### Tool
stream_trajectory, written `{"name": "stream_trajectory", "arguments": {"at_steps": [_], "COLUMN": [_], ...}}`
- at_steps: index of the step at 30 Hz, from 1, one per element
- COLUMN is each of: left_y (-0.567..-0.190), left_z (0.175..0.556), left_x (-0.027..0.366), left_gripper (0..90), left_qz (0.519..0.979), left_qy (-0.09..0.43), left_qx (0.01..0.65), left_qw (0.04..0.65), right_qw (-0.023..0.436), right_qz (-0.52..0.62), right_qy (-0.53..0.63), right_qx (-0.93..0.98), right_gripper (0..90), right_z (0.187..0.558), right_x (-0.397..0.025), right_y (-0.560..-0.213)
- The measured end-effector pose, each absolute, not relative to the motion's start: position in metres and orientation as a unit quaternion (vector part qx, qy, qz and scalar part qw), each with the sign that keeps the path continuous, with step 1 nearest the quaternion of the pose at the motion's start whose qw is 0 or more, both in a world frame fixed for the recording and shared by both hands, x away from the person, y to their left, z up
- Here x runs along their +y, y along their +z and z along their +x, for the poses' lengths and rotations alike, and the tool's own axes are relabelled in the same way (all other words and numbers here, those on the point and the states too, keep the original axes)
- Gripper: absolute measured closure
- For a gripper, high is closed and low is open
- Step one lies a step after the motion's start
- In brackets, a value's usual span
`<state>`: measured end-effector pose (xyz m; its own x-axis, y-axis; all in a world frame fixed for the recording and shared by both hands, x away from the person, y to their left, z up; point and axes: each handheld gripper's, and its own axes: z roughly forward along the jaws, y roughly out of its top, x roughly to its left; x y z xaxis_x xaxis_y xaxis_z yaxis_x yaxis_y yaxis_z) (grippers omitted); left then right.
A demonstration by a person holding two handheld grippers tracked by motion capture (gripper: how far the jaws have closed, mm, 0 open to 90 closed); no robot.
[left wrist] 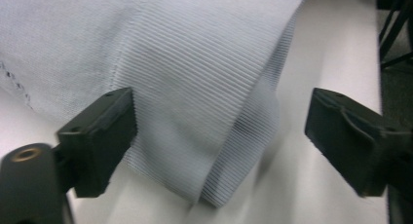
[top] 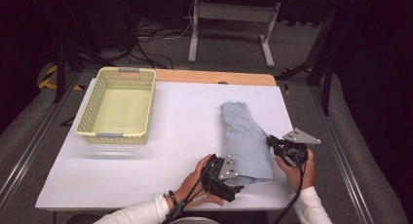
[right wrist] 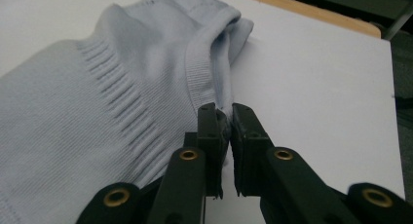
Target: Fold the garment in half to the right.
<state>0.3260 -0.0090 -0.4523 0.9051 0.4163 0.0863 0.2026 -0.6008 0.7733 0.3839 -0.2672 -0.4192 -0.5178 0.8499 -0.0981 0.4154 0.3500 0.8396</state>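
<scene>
Your left gripper [top: 229,177], low centre, gapes wide around the folded knit garment [top: 245,141]; your right gripper [top: 275,144] pinches its right edge. Right of centre it lies, soft, light and floppy: grip ribbed hems, lift both together.

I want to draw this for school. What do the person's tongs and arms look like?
Both tongs are black. The left tongs and right tongs each carry a grey three-cornered plate on top, and a black cable trails back from each. Close up, the jaws are blocky, with brass-coloured rivets on their arms. The person wears white sleeves and a dark beaded bracelet on the left wrist.
</scene>
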Motion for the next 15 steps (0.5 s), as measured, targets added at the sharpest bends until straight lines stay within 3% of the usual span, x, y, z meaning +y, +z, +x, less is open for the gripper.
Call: {"name": "stream_trajectory", "arguments": {"at_steps": [5, 9, 11, 15], "left_y": [-0.454, -0.455, -0.456, -0.454], "left_z": [0.335, 0.338, 0.337, 0.33], "left_x": [-0.005, -0.002, -0.002, 0.0], "left_gripper": [31.9, 38.2, 35.0, 15.8], "left_qz": [0.885, 0.887, 0.89, 0.897], "left_qy": [0.135, 0.135, 0.124, 0.115], "left_qx": [0.187, 0.184, 0.181, 0.161], "left_qw": [0.405, 0.402, 0.4, 0.395], "right_qw": [0.266, 0.275, 0.274, 0.278], "right_qz": [0.414, 0.417, 0.418, 0.409], "right_qy": [0.382, 0.349, 0.349, 0.364], "right_qx": [0.783, 0.793, 0.793, 0.789], "right_gripper": [80.4, 68.6, 62.8, 56.7], "right_z": [0.392, 0.396, 0.397, 0.396], "right_x": [-0.265, -0.263, -0.263, -0.26], "right_y": [-0.43, -0.436, -0.437, -0.434]}}
